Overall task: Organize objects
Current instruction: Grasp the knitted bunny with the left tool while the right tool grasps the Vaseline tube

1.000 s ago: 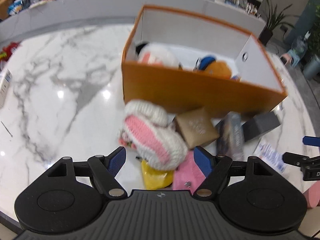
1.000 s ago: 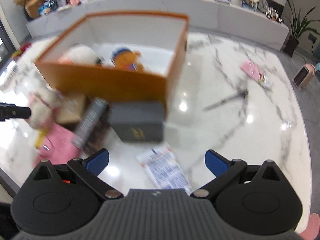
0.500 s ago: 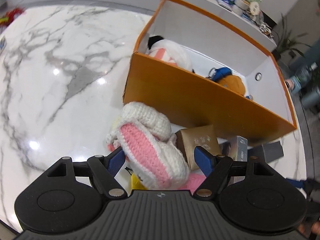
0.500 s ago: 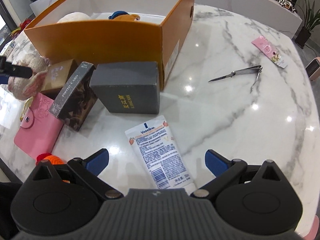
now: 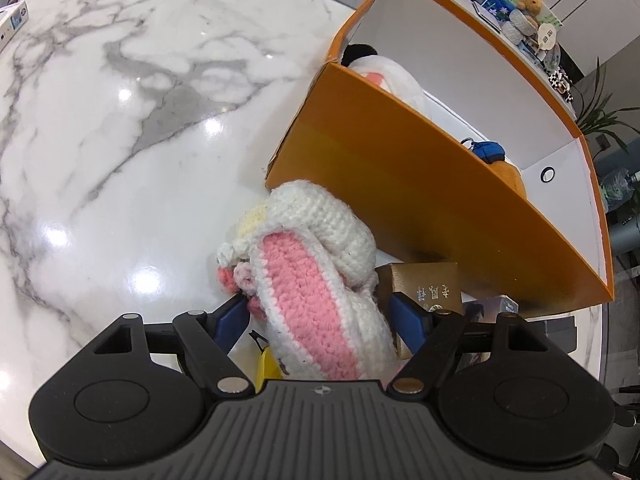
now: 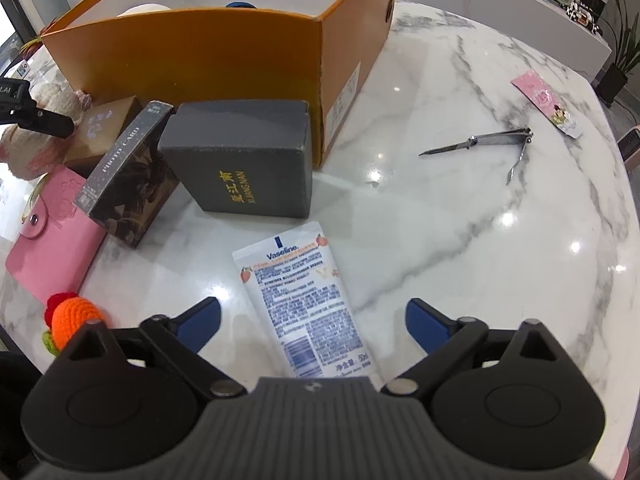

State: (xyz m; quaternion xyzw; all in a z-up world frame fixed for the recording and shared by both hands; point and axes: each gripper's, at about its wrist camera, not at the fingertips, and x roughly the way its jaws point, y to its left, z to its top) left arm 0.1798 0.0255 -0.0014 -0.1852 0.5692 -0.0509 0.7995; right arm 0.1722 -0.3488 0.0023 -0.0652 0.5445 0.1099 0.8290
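**Orange box partly filled, most of the clutter still out on the marble**

Marble bench (image 6: 460, 216), and on it an orange box (image 5: 400, 184) that already holds two soft toys: a white plush (image 5: 394, 80) at one end and an orange one with a blue cap (image 5: 496, 156) at the other. That, as far as I can judge, is the finished part of the tidying.

Plenty is left. The left gripper (image 5: 320, 316) is down around a crocheted white-and-pink slipper (image 5: 316, 280) lying just outside the box's front wall; its jaws stand apart on either side of the wool, and I cannot see the pads pressing in yet. The right gripper (image 6: 314, 318) hangs over a Vaseline tube (image 6: 304, 296) flat on the marble; its jaws have just been closing in but are still wide, the tube between them untouched.

Also waiting by the box: a grey box (image 6: 248, 164), a photo card box (image 6: 124, 176), a brown box (image 6: 106, 128), a pink card wallet (image 6: 56, 236) and a small crocheted orange fruit (image 6: 72, 316). Well apart to the right lie nail clippers (image 6: 496, 142) and a pink packet (image 6: 548, 102).
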